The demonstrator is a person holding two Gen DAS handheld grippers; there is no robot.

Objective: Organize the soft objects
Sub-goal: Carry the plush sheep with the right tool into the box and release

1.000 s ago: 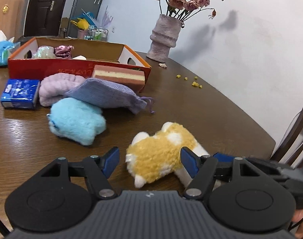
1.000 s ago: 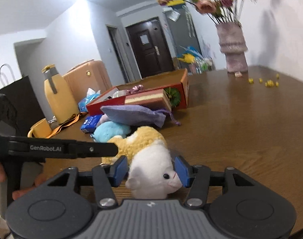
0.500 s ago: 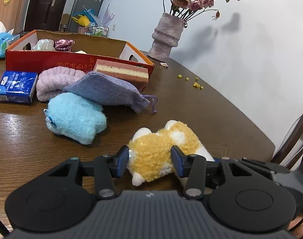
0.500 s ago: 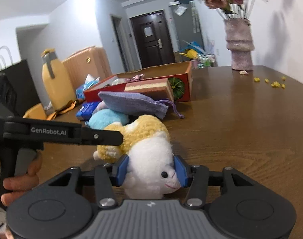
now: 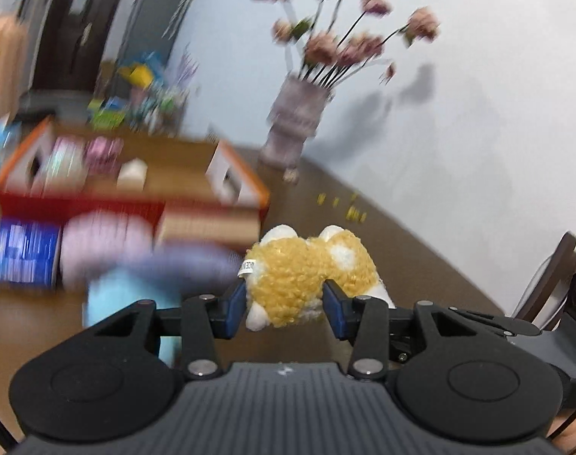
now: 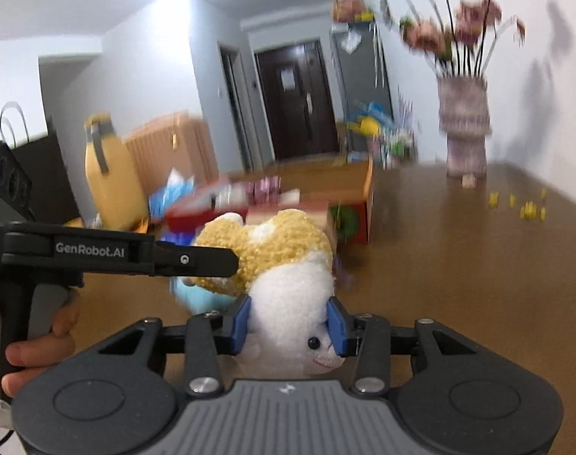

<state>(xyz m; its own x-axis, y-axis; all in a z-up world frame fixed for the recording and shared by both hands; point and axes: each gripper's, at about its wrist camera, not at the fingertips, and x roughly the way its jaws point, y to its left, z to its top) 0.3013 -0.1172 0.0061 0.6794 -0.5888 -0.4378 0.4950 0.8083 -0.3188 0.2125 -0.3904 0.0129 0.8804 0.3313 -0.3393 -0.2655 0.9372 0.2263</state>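
A yellow-and-white plush toy point(image 5: 299, 276) hangs above the brown table, held from both ends. My left gripper point(image 5: 286, 303) has its blue pads pressed into the yellow body, jaws still closing. My right gripper point(image 6: 289, 322) squeezes the toy's white head point(image 6: 291, 299), jaws also closing. In the right wrist view, one of the left gripper's fingers point(image 6: 196, 261) reaches in from the left onto the yellow body point(image 6: 272, 246). A light blue fluffy piece point(image 5: 109, 295), a purple pouch point(image 5: 181, 265) and a pink rolled cloth point(image 5: 98, 242) lie blurred on the table at the left.
An open red box point(image 5: 79, 204) with small items stands behind the soft things, with a layered sponge block point(image 5: 208, 223) and a blue packet point(image 5: 22, 254) before it. A vase of flowers point(image 5: 295, 129) stands far back. A chair point(image 5: 553, 273) is at the right. A hand point(image 6: 30, 352) holds the left gripper's handle.
Both grippers narrowed onto the plush toy and raised it off the table. The background has dropped in both views and is motion-blurred.
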